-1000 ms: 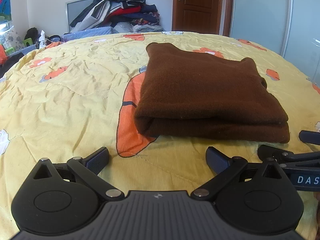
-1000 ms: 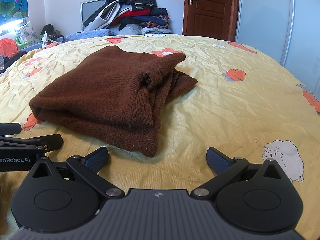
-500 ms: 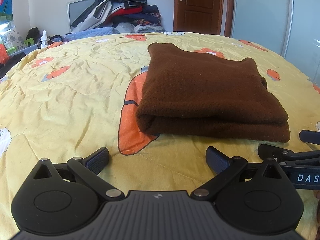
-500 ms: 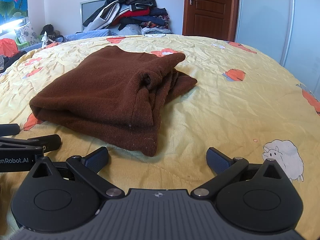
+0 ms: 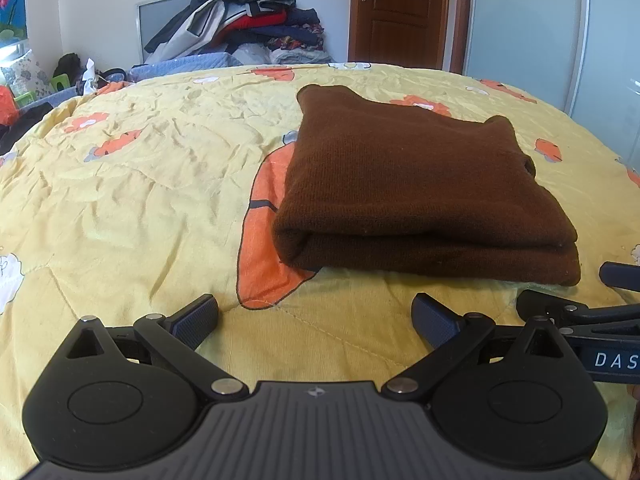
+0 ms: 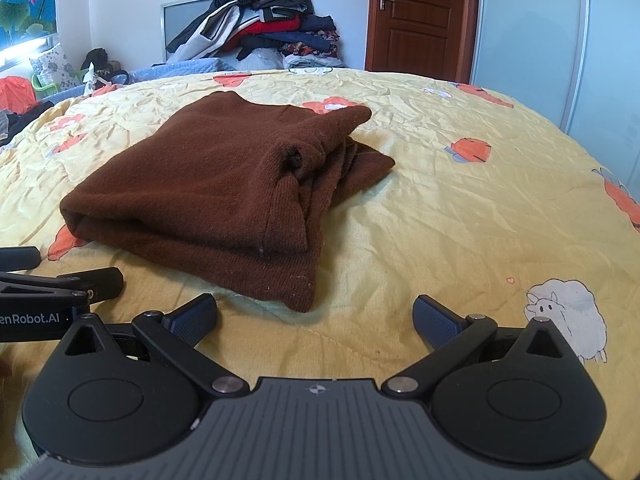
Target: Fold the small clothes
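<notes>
A big bed [image 5: 120, 200] with a yellow cover fills the room, with orange and white pictures on it. The left gripper [image 5: 316, 316] has its jaws spread wide and holds nothing. It hangs just above the cover, near the front edge of the sweater [image 5: 412, 184]. The right gripper [image 6: 316, 316] is spread wide too, with nothing in it, near the sweater's front corner. The brown sweater lies folded flat in the middle of the bed, not touched by either gripper.

Almost nothing has changed from a moment ago. The sweater lies in the same spot and both grippers stay wide apart.

Behind the bed there is a pile of clothes [image 5: 248, 20] by the wall and a brown door [image 5: 400, 12]. Nothing sits between the grippers and the sweater.
</notes>
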`<state>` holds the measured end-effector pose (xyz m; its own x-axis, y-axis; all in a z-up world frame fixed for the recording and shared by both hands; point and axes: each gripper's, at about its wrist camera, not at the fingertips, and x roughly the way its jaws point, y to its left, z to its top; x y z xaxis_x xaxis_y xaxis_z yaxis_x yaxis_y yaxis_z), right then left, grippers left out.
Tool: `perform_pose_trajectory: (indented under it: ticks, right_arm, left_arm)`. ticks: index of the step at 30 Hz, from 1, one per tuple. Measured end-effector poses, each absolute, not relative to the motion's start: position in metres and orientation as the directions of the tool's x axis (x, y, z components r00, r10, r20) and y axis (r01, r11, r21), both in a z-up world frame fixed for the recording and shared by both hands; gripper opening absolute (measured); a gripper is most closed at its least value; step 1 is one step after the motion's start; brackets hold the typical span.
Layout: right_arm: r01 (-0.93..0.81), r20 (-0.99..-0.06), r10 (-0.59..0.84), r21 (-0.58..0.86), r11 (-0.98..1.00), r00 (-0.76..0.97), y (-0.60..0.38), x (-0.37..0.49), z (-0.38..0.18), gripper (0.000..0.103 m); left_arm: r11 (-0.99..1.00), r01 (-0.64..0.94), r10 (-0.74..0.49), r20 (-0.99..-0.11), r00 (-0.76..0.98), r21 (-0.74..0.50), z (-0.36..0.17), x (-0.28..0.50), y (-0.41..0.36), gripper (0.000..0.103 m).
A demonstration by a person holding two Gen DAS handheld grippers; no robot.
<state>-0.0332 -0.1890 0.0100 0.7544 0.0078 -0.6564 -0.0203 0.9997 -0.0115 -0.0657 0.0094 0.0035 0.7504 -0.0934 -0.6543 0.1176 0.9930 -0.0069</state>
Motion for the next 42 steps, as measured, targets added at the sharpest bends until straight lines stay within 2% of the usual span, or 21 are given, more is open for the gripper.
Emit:
perform_pose_trajectory:
  ticks: [8, 42]
  right_arm:
    - [-0.02, -0.656, 0.007, -0.012, 1.0, 0.754, -0.1887, -0.0329, 0.0099, 0.103]
    - [-0.019, -0.656, 0.006, -0.014, 1.0, 0.754, -0.1889, -0.034, 0.0106, 0.103]
  left_arm:
    - [0.996, 0.087, -0.07, -0.677, 0.733, -0.009, 0.0055, -0.066, 0.0053, 0.103]
    - [0.995, 0.098, -0.079, -0.653, 0.753, -0.007, 0.0031, -0.0731, 0.0068, 0.103]
